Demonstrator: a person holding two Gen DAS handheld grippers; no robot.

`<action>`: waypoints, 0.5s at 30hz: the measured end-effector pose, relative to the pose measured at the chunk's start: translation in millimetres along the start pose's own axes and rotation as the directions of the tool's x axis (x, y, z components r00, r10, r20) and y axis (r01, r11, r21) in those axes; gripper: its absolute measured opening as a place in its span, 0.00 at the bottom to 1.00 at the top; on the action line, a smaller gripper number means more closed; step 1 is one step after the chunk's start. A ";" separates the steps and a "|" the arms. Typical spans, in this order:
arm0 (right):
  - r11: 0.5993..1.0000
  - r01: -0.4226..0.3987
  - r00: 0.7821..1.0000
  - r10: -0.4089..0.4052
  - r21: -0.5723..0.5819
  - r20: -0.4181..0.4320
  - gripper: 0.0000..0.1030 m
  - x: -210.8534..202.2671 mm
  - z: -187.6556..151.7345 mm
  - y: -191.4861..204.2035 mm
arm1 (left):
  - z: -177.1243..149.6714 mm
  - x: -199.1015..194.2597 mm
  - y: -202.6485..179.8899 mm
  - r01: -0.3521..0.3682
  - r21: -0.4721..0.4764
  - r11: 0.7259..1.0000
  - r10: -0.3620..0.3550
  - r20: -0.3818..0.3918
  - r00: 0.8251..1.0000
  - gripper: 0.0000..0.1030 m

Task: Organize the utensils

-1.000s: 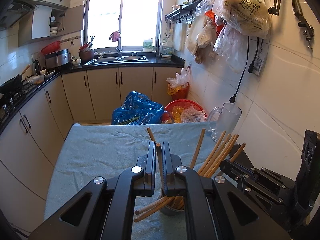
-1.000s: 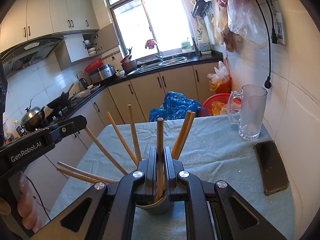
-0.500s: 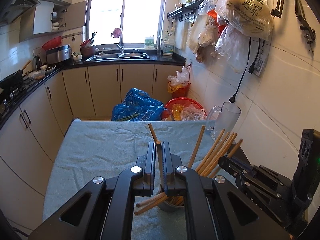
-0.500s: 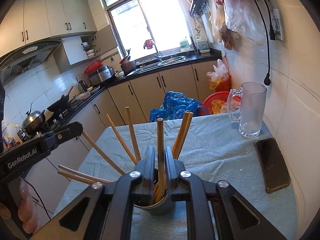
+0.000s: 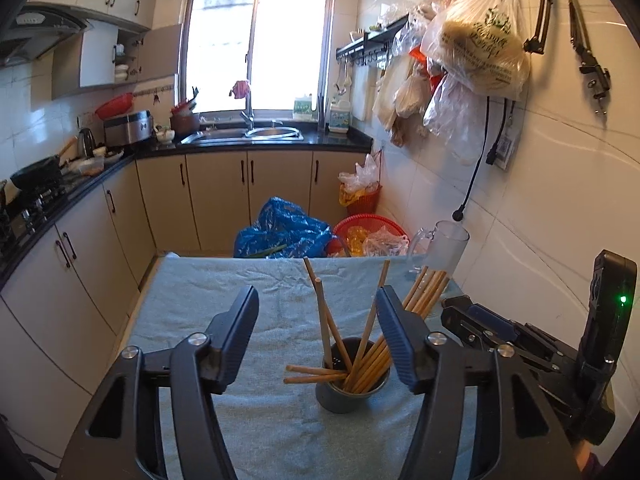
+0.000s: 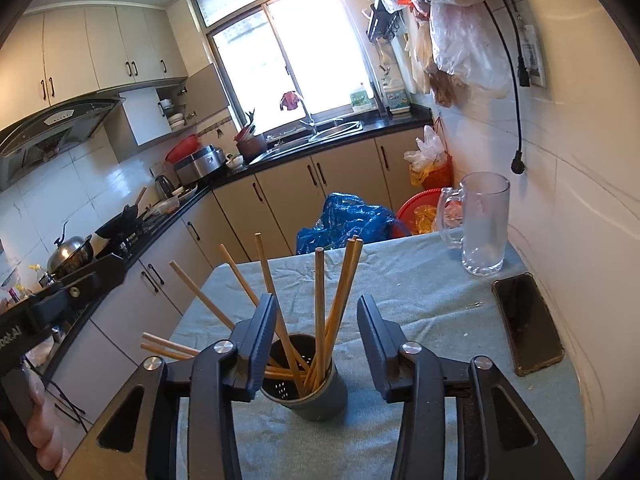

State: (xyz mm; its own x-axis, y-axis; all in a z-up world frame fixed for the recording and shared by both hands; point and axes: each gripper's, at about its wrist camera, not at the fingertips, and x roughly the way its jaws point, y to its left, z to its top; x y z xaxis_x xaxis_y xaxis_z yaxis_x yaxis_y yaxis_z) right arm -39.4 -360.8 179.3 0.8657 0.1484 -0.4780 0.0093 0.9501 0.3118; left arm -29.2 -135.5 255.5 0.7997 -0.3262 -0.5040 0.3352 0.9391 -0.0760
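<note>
A dark grey utensil cup (image 5: 352, 390) stands on the blue-grey cloth and holds several wooden chopsticks (image 5: 322, 320) that fan out. It also shows in the right wrist view (image 6: 308, 394) with its chopsticks (image 6: 319, 300). My left gripper (image 5: 318, 304) is open and empty, its jaws apart on either side of the chopsticks, above the cup. My right gripper (image 6: 318, 312) is open and empty too, jaws either side of the chopsticks. The right gripper's body (image 5: 520, 340) shows at the right in the left wrist view.
A glass mug (image 6: 480, 224) stands at the table's far right, by the tiled wall. A black phone (image 6: 526, 322) lies on the cloth (image 6: 420, 292) near the wall. Beyond the table's far edge sit a blue bag (image 5: 284, 232) and a red basket (image 5: 372, 232).
Both grippers were shut on a chopstick each; both have opened and let go. The released chopsticks now stand in the cup. Both grippers have pulled back a little.
</note>
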 end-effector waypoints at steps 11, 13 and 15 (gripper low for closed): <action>0.999 0.032 0.999 -0.031 -0.017 0.034 0.55 -49.4 -14.1 -5.3 | -19.4 -53.4 -0.7 -0.005 -0.037 0.999 0.005 0.022 1.000 0.79; 0.999 0.040 0.998 -0.040 -0.014 0.039 0.57 -58.8 -20.1 -8.1 | -27.3 -63.1 0.0 -0.004 -0.053 0.999 0.006 0.021 1.000 0.83; 0.999 0.045 0.998 -0.044 -0.007 0.037 0.58 -66.5 -26.5 -11.4 | -34.7 -69.7 0.4 -0.006 -0.067 0.998 0.007 0.019 1.000 0.85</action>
State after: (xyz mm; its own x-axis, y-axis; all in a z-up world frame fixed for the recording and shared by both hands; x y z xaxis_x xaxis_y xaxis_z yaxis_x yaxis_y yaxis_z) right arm -110.4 -374.2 185.7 0.8825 0.0957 -0.4605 0.0447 0.9576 0.2847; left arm -102.2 -108.6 260.8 0.8113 -0.3211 -0.4885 0.2962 0.9462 -0.1300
